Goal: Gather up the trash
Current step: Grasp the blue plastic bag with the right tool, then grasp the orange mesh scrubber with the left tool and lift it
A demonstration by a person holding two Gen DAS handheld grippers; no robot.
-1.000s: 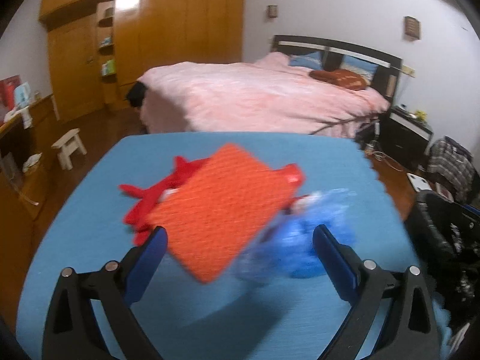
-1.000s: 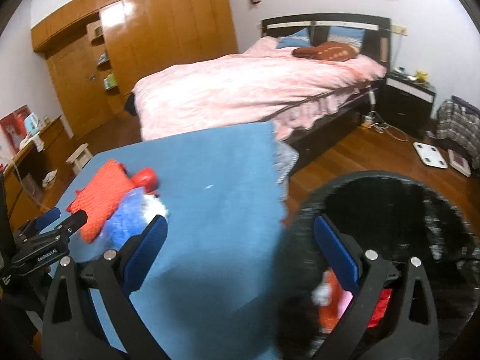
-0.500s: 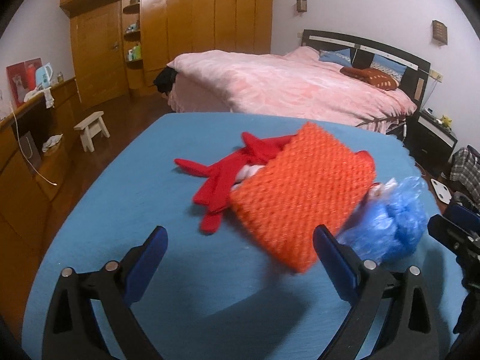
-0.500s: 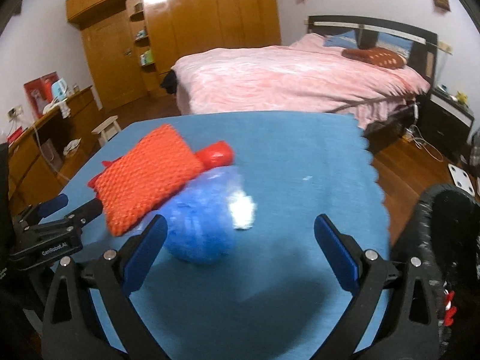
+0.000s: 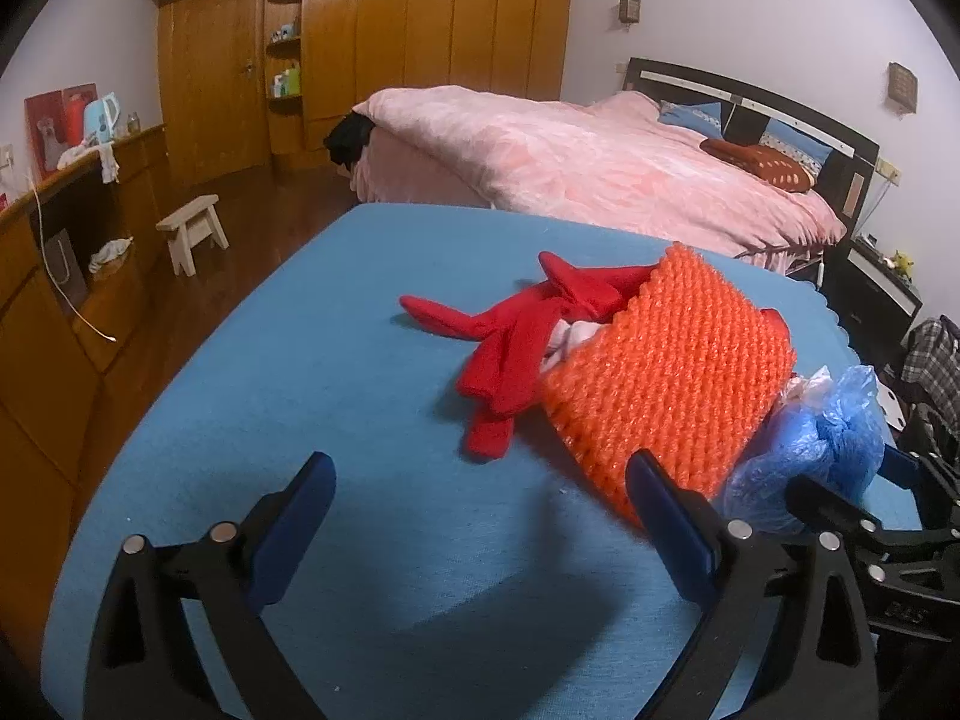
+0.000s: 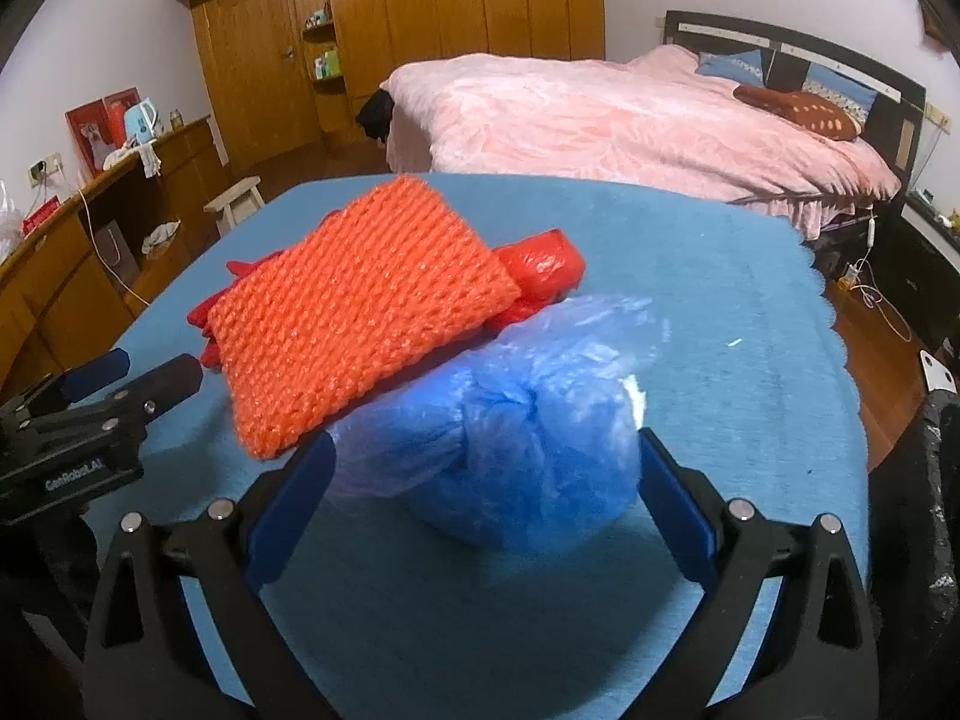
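A knotted blue plastic bag (image 6: 510,426) lies on the blue table (image 6: 720,276). My right gripper (image 6: 483,492) is open, its fingers either side of the bag. An orange foam net sleeve (image 6: 348,312) leans on the bag, over a red plastic bag (image 6: 543,267). In the left wrist view the sleeve (image 5: 666,372) lies beside a red glove (image 5: 516,336), with the blue bag (image 5: 810,444) at the right. My left gripper (image 5: 480,516) is open and empty, short of the sleeve.
A black-lined trash bin (image 6: 927,516) stands at the table's right edge. A pink bed (image 5: 600,162) lies beyond the table. A wooden wardrobe (image 5: 360,42), a small stool (image 5: 192,231) and a side desk (image 5: 54,252) stand at the left.
My right gripper swung left from over the trash bin and closed in around the blue bag. My left gripper drew back and left, away from the orange sleeve.
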